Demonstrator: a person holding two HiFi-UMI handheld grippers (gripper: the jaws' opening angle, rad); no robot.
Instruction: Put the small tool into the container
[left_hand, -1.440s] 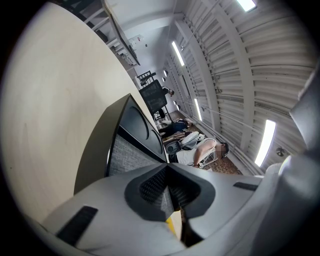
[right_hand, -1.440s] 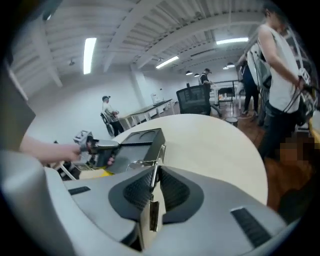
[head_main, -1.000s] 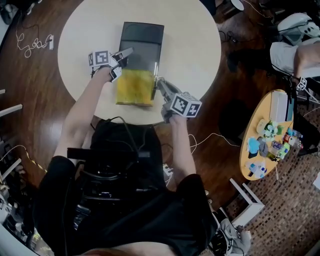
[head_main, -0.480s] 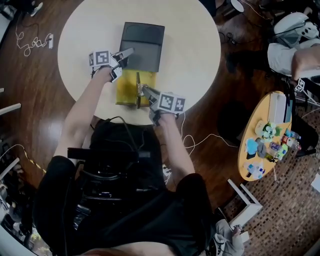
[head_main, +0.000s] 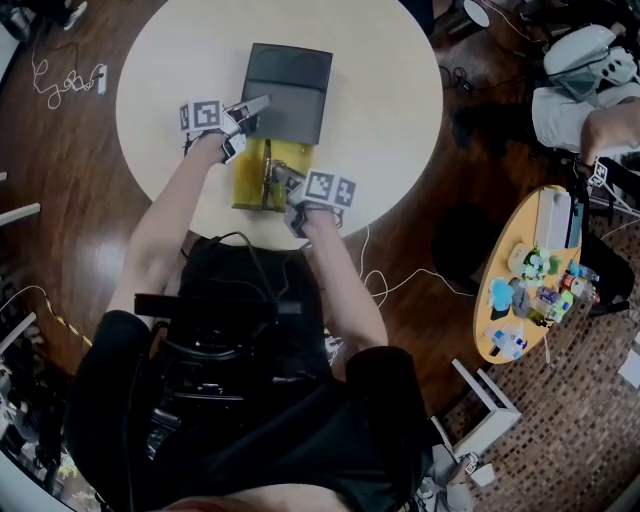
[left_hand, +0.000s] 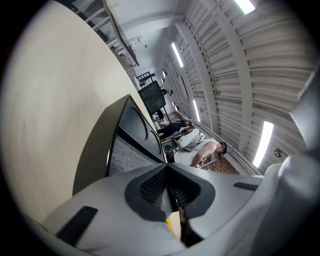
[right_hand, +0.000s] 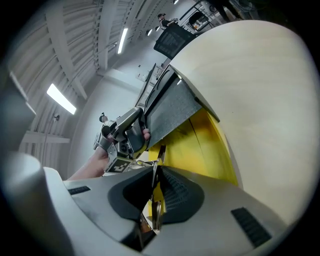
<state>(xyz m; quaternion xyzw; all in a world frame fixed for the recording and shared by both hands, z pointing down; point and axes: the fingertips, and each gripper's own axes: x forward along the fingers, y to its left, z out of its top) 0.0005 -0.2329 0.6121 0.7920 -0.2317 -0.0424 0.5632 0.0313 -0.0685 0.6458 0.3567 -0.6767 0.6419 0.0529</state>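
Note:
The container lies open on the round table (head_main: 380, 90), with a yellow tray (head_main: 248, 178) in front and a dark lid (head_main: 290, 90) laid back behind it. My left gripper (head_main: 247, 110) is shut on the container's left edge, where the lid meets the tray; a yellow sliver (left_hand: 172, 227) shows between its pads. The grey lid lining (left_hand: 127, 157) fills the view ahead of it. My right gripper (head_main: 272, 178) is shut on the small tool (right_hand: 154, 202), a thin metal piece that points into the yellow tray (right_hand: 200, 145). The left gripper (right_hand: 125, 132) shows beyond it.
The container sits near the table's front edge, close to the person's body. Cables (head_main: 390, 285) trail over the wooden floor. A small yellow side table (head_main: 530, 290) with several items stands at the right, and a seated person (head_main: 590, 95) is at the upper right.
My right gripper has carried the tool leftward, from the container's right edge to above the yellow tray. The left gripper has stayed put on the container.

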